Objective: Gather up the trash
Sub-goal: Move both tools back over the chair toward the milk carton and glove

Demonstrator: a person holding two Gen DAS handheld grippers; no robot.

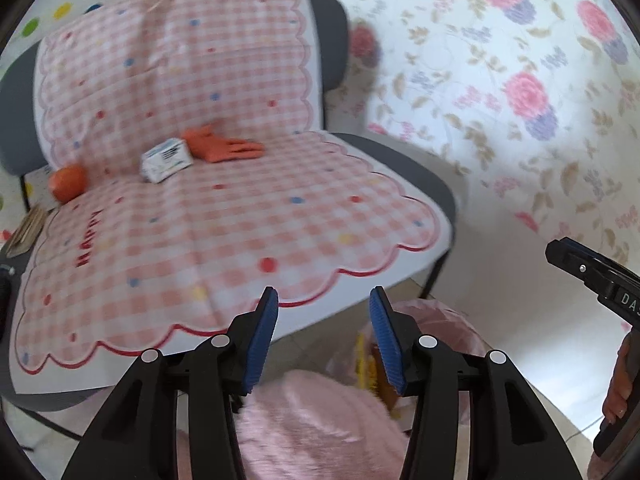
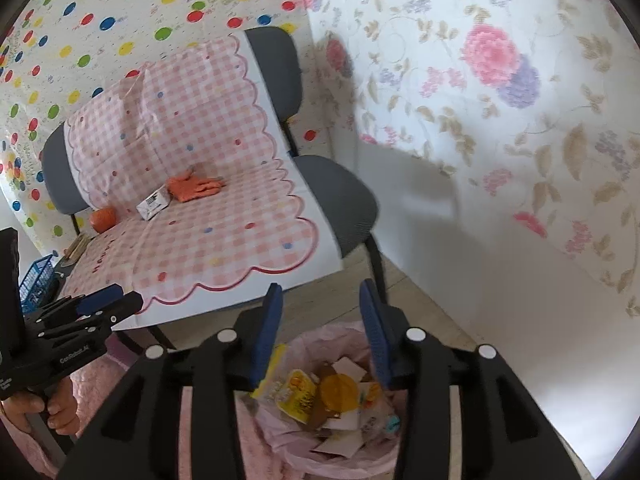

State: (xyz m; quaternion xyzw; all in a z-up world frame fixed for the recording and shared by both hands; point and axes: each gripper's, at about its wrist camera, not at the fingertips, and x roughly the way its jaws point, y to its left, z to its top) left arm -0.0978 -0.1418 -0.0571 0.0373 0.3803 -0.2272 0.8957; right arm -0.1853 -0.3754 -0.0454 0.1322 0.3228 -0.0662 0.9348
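Observation:
A grey chair draped in a pink checked cloth [image 1: 240, 216] holds an orange rubber glove [image 1: 224, 146], a small white carton [image 1: 166, 160] and an orange ball [image 1: 69, 182] near the backrest; they also show in the right wrist view: the glove [image 2: 194, 186], the carton [image 2: 154, 202], the ball [image 2: 103, 218]. A bin lined with a pink bag [image 2: 320, 444] on the floor holds yellow wrappers and papers. My right gripper [image 2: 321, 330] is open and empty above the bin. My left gripper [image 1: 324, 334] is open and empty, over the chair's front edge.
Floral wall covering [image 2: 500, 120] stands at the right, polka-dot covering [image 2: 120, 12] behind the chair. A blue basket [image 2: 38, 282] sits left of the chair. A pink fluffy cloth [image 1: 312, 432] lies under the left gripper. Bare floor [image 2: 420, 296] lies by the bin.

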